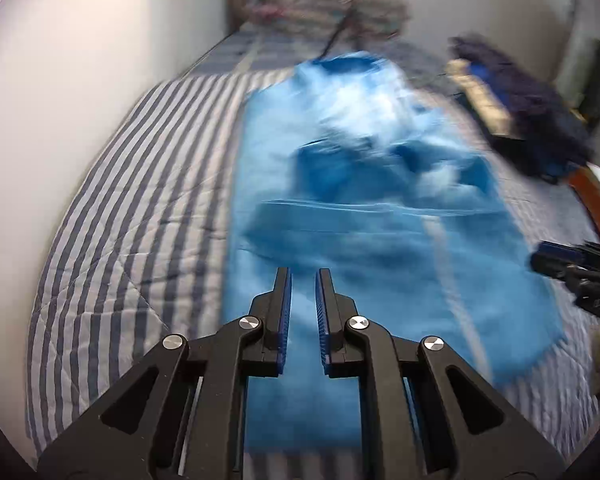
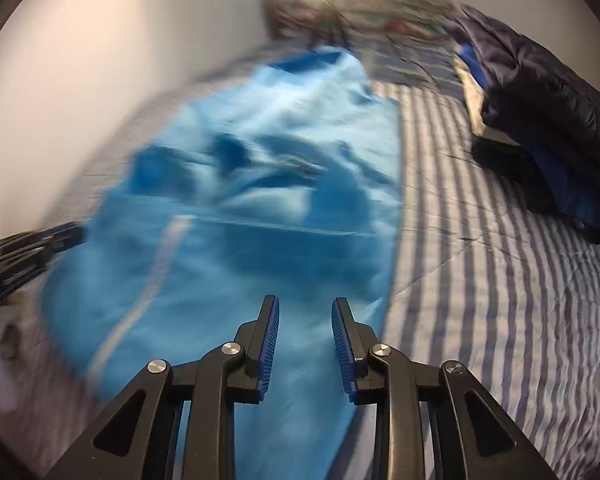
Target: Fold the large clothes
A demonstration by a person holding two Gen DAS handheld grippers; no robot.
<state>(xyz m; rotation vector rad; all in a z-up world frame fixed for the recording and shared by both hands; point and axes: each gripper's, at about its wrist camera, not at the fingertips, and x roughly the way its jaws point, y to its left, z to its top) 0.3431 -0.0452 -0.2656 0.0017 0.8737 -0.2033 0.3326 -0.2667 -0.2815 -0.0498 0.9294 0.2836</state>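
The big blue garment (image 1: 364, 216) lies lengthways down the middle of the striped bed (image 1: 132, 216), its near hem under both tools and its far end up toward the rumpled bedding by the wall, and what I'd worry about is that nothing holds it just now. Over on the left side, the left gripper (image 1: 302, 280) hangs above the near part of the cloth, pitched steeply downward, its jaws parted only narrowly with nothing between them; if it comes down like that it may pinch only a wrinkle of the top layer, or slide off the slick fabric, and the fold would drag crooked. In the middle, the garment looks puffy and creased where it is already doubled over, so a careless pull could spring that fold open again. To the right, the right gripper (image 2: 305, 312) also tilts down over the near right edge of the cloth, jaws a little wider and empty; it could catch the bed cover along with the hem. Farther right, a dark jacket (image 2: 540, 132) is heaped well apart, out of harm's way, I'd judge.
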